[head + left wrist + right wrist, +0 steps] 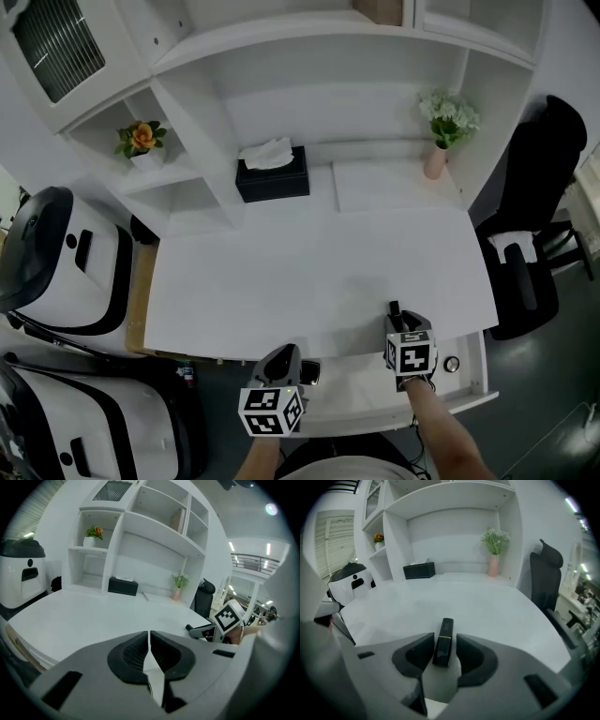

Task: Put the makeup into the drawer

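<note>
A black lipstick tube point(443, 641) with a thin gold band lies on the white desk point(309, 272) near its front edge. My right gripper point(444, 653) straddles it, one jaw close on each side and a thin gap still showing on the right; I count it open. In the head view the right gripper point(397, 317) stands at the desk's front right, above the pulled-out white drawer point(473, 373). My left gripper point(149, 648) is shut with nothing in it and hovers over the drawer at the front left point(284, 364).
A small round item point(452, 364) and a dark item point(309, 373) lie in the drawer. A black tissue box point(273, 175) and a pink vase of flowers point(437, 155) stand at the desk's back. A black chair point(530, 253) is on the right, white machines point(56, 253) on the left.
</note>
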`<state>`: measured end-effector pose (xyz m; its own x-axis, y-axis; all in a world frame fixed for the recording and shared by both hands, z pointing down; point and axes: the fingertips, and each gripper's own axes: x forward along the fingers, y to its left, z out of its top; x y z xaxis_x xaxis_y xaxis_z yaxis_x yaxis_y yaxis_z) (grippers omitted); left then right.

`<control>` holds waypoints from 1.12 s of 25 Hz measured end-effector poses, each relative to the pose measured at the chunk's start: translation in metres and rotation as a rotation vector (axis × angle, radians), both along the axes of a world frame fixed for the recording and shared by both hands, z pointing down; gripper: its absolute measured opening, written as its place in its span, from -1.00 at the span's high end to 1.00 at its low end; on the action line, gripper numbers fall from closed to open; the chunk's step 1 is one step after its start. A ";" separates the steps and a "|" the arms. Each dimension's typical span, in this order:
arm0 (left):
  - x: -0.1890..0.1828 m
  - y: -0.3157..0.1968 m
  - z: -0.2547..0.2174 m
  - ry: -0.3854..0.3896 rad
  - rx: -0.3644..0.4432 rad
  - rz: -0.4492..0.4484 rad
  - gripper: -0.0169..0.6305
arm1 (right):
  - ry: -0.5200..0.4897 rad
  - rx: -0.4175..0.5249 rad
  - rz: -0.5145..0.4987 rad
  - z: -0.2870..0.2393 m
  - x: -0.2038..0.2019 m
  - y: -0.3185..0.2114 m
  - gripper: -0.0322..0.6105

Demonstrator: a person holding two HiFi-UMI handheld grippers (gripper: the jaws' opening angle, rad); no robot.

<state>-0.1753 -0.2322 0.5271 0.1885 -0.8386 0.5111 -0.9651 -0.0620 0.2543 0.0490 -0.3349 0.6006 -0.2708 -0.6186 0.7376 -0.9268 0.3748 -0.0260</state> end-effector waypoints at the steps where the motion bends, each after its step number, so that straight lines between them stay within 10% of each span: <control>1: 0.001 0.000 0.000 0.000 0.000 0.001 0.89 | 0.000 0.001 -0.002 0.000 -0.001 0.000 0.45; 28: 0.004 0.021 -0.006 -0.005 0.024 0.044 0.89 | -0.041 0.047 0.072 -0.029 0.011 0.022 0.59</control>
<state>-0.1708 -0.2114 0.5213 0.2225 -0.8414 0.4925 -0.9628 -0.1100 0.2470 0.0600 -0.3131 0.5716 -0.2537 -0.6715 0.6962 -0.9498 0.3091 -0.0481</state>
